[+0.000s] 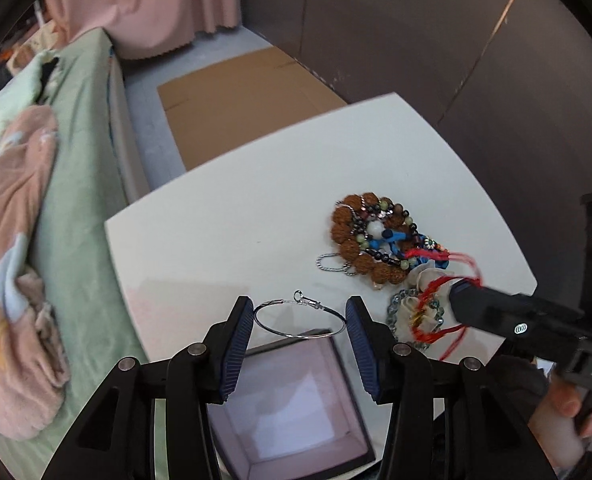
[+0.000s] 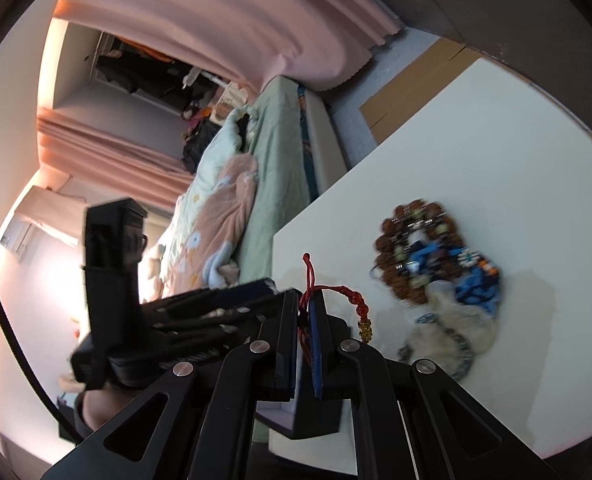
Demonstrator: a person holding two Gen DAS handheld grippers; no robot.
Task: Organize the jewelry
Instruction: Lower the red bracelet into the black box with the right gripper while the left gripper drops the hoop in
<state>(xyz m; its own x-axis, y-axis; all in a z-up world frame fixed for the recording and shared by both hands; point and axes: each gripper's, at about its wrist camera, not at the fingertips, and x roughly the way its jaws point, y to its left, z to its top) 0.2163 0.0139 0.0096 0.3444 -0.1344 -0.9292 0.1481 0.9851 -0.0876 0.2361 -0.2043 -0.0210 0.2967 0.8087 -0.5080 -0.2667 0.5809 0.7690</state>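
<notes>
Left wrist view: left gripper [image 1: 299, 316] half open, wire hoop [image 1: 299, 317] between pads, contact with them not clear, hung over open box [image 1: 292, 408] at near edge of tabletop [image 1: 216, 232]. Jewelry pile [image 1: 380, 236] toward right edge. Right gripper [image 1: 458, 300] beside pile, red cord [image 1: 440, 312] at tip.

Right wrist view: right gripper [image 2: 305, 322] clamped narrow on red cord [image 2: 338, 294]. Pile [image 2: 436, 264] blurred on tabletop [image 2: 476, 128]. Left gripper [image 2: 272, 286] alongside at left.
</notes>
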